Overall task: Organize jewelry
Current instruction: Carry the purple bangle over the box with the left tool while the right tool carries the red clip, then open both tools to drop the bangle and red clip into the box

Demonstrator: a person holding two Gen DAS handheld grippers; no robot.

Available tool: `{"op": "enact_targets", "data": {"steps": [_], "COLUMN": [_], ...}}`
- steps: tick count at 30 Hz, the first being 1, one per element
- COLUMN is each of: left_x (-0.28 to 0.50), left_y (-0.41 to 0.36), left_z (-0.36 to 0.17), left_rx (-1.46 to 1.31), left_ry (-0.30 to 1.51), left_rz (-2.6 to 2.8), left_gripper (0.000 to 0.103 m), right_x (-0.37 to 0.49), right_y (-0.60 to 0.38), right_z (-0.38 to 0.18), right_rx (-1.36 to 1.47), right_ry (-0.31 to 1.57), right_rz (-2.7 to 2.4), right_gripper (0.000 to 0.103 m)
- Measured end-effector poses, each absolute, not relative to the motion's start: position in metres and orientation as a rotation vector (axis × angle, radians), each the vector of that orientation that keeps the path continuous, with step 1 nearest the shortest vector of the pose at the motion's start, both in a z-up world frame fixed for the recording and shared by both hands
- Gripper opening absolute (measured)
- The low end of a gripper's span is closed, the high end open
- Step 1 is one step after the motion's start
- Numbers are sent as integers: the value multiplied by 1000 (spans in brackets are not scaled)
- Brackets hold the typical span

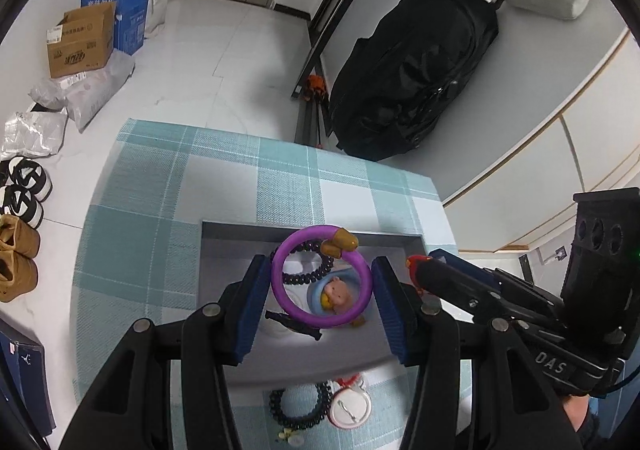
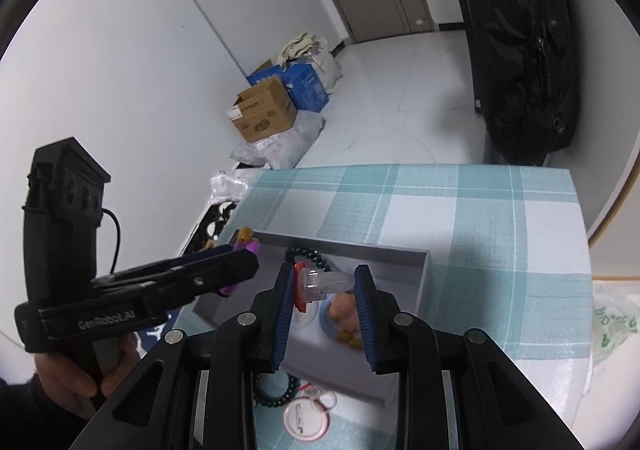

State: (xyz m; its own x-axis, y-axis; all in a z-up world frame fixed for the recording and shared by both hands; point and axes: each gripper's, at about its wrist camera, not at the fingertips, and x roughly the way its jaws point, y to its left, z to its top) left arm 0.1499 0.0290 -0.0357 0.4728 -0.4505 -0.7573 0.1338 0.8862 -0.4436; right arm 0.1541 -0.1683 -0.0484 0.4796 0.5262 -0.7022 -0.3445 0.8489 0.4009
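Note:
My left gripper [image 1: 321, 270] is shut on a purple ring bracelet [image 1: 280, 290] with brown charms, held upright above the grey tray [image 1: 240, 228]. The right gripper [image 2: 324, 270] is shut on a small clear plastic piece with a red part [image 2: 316, 282], also over the tray [image 2: 424, 282]. Each gripper shows at the edge of the other's view. In the tray lie a black bead bracelet [image 2: 308, 252], a pink bear charm on a blue disc [image 1: 338, 292] and a black clip [image 1: 292, 324]. Another black bead bracelet [image 1: 298, 408] and a white round badge [image 1: 350, 408] lie on the checked cloth in front of the tray.
The teal checked tablecloth [image 1: 248, 169] ends just beyond the tray. A black backpack [image 1: 416, 69] stands past the table's far edge. Cardboard boxes [image 1: 80, 41], parcels and shoes [image 1: 20, 189] sit on the floor to the left. A plastic bag [image 2: 612, 322] lies at the table's right.

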Motion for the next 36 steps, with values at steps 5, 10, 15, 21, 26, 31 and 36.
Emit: {"op": "enact_targets", "data": {"steps": [5,10,15,21,26,31,36], "left_x": [156,160,160,162,164,166,163], "left_y": [23,22,20,21,25,26,32], "left_z": [-40,-44,-44,-46,-47,-49,-45], "left_rx": [-338,-330,-322,-311,-331,-363,-417], "left_ry": [1050,1067,1074,1075,1075,1100,1080], "left_rz": [-366,-363,-361,-336,-335,-347,-363], "left_gripper": [47,47,47,47,47,52,71], "right_x": [163,166,169,169,171,168,164], "right_y": [-172,-173,-172,-172,-172,-171,-179], "right_z": [-54,-56,-57,-60,-63,-57,-49], "right_rx": [256,262,276,272,277,270,302], "right_ry": [945,953,963,970,985,962,926], "right_rz": [533,522,523,519,517,523,520], "right_gripper": [28,28,28,28,29,31,63]}}
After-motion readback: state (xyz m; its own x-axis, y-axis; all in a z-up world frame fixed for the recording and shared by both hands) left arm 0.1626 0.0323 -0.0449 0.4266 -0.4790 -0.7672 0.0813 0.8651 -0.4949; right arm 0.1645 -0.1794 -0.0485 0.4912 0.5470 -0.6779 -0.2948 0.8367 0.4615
